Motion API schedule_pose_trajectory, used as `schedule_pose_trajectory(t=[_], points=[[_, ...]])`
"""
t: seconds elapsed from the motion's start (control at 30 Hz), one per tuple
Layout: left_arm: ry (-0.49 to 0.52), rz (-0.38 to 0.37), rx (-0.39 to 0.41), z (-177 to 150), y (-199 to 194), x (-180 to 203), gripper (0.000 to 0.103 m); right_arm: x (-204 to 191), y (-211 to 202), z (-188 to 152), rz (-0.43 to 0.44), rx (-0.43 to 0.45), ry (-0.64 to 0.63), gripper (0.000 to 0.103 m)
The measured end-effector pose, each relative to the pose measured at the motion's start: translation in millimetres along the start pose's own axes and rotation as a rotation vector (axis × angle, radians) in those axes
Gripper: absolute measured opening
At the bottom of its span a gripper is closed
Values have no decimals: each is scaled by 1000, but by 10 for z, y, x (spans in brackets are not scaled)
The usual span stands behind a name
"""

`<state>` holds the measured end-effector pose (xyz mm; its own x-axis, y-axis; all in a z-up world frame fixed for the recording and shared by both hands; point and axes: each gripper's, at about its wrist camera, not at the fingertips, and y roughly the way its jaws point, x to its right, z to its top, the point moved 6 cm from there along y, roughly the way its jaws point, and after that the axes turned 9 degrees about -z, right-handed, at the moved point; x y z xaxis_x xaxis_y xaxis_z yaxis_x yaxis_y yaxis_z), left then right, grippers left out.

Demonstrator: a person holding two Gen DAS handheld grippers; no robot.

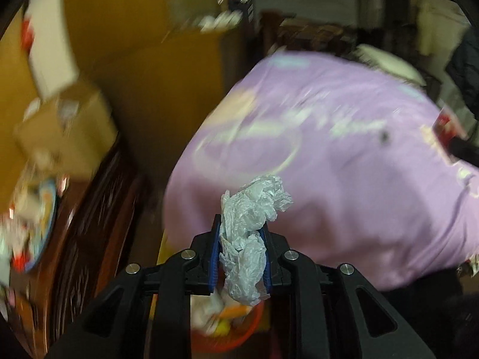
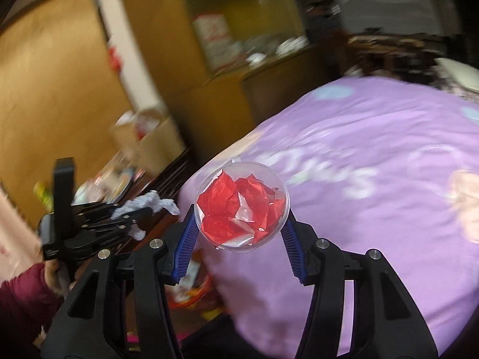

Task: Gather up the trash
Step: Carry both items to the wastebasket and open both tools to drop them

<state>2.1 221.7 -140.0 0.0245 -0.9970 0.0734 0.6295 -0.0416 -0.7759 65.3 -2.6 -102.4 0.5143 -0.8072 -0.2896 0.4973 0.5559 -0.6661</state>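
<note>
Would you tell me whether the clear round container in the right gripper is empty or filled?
Filled: the clear round container held by the right gripper shows crumpled red wrappers through its wall.

Left tool (image 1: 242, 236) clamped; right tool (image 2: 239, 224) gripping, jaws half-spread.

Bed with lilac printed cover (image 2: 374, 155) fills right half of both views. Tall yellow-brown wooden cupboard (image 2: 54, 95) on left, glass-fronted cabinet (image 2: 239, 30) beside it holding blurred crockery. Dark carved wooden side table (image 1: 89, 209) next to bed, cluttered, cardboard box (image 1: 63, 125) on it. Lighting dim, indoor
</note>
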Motion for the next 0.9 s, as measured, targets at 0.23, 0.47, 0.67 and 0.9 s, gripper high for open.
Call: schedule_pose_trajectory(t=[0.23,0.47,0.67,0.9], points=[[-205,-1,-118,-859,290,-833,77,-926,789,-346,114,-240,-130,53],[-214,95,-170,-1237,324,-1239,93,-1495,1415,-773,159,-445,-248,55],[-208,153,-199,-1459,268,-1430,96,-1764,1739,-898,177,-512,-260,67],[-196,140,-224,-1547,323,-1349,96,-1731,1801,-1082,117,-567,-303,67]])
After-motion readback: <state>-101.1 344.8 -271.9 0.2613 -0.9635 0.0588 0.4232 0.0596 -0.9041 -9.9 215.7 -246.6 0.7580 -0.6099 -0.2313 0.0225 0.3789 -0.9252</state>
